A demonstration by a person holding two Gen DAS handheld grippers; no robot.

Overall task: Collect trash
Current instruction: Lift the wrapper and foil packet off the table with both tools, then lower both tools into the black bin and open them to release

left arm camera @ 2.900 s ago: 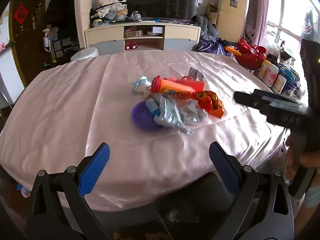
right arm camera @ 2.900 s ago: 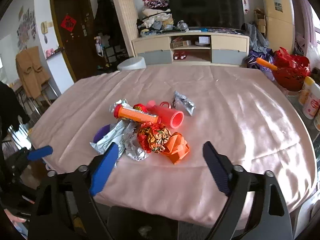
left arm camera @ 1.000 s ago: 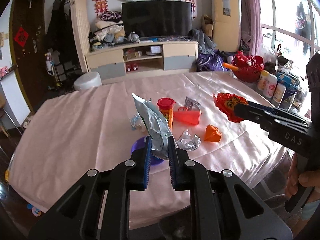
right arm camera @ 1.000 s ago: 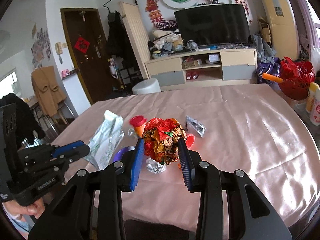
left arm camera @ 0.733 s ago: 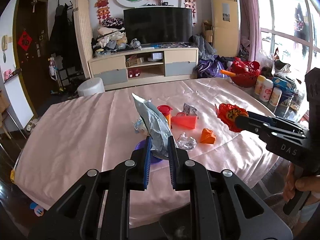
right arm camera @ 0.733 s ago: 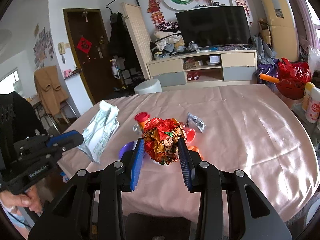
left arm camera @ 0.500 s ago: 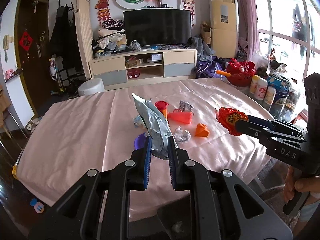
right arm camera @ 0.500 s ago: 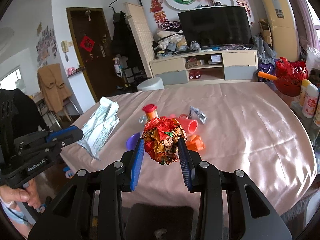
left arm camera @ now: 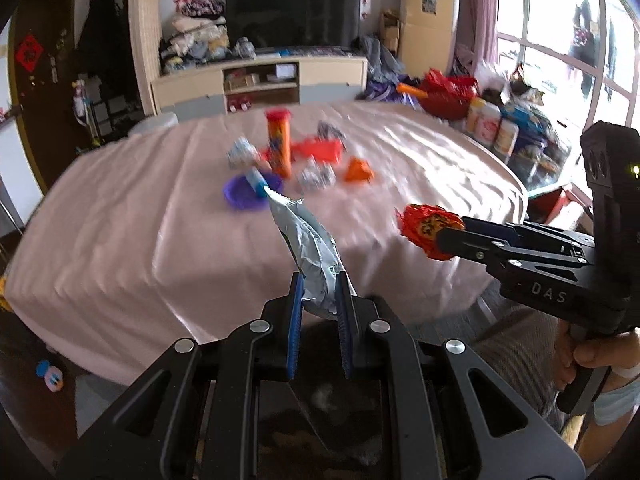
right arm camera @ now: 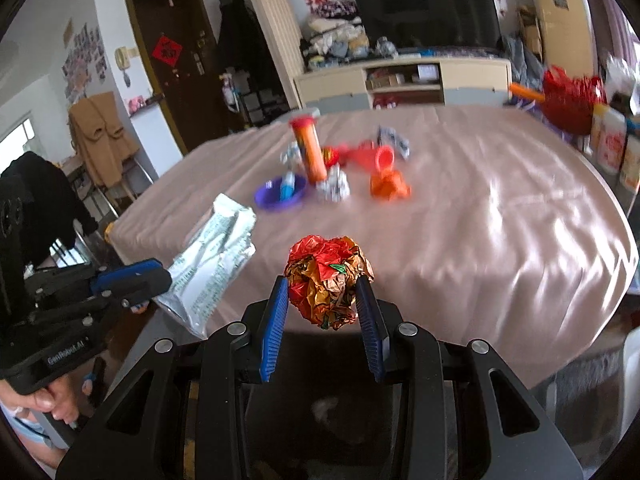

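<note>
- Both grippers have drawn back from the table since half a second ago; they now hang off its near edge, and the leftover trash on the cloth sits further from the cameras than before.
- Left gripper (left arm camera: 319, 308): its blue pads (left arm camera: 295, 320) are pressed nearly together on the lower end of a silver foil packet (left arm camera: 308, 252), which stands up and leans away to the left, its serrated top edge uppermost. From the right wrist view the same packet (right arm camera: 210, 260) shows white printed text and sticks out of that gripper (right arm camera: 160, 280) at the left.
- Right gripper (right arm camera: 324, 300): its jaws are partly closed, clamping a crumpled red-and-gold wrapper ball (right arm camera: 328, 284) from both sides. From the left wrist view this ball (left arm camera: 428, 230) sits at the tip of the right gripper (left arm camera: 448, 240), beside the table's edge.
- Beyond them lies the table under a pink satin cloth (left arm camera: 120, 232).
- Near its middle, blurred by motion, a purple dish (right arm camera: 280, 196) holds a small blue-and-white tube (right arm camera: 287, 188).
- Just beside the dish stand a crumpled foil wad (right arm camera: 334, 186) and an upright orange tube with a red cap (right arm camera: 310, 150).
- To the right of these lies an orange scrap (right arm camera: 388, 186), with a red cup on its side (right arm camera: 374, 158) behind it.
- Further back a small silver sachet (right arm camera: 394, 138) rests on the cloth.
- At the far wall are a TV cabinet (left arm camera: 260, 80) and a dark television (left arm camera: 292, 14).
</note>
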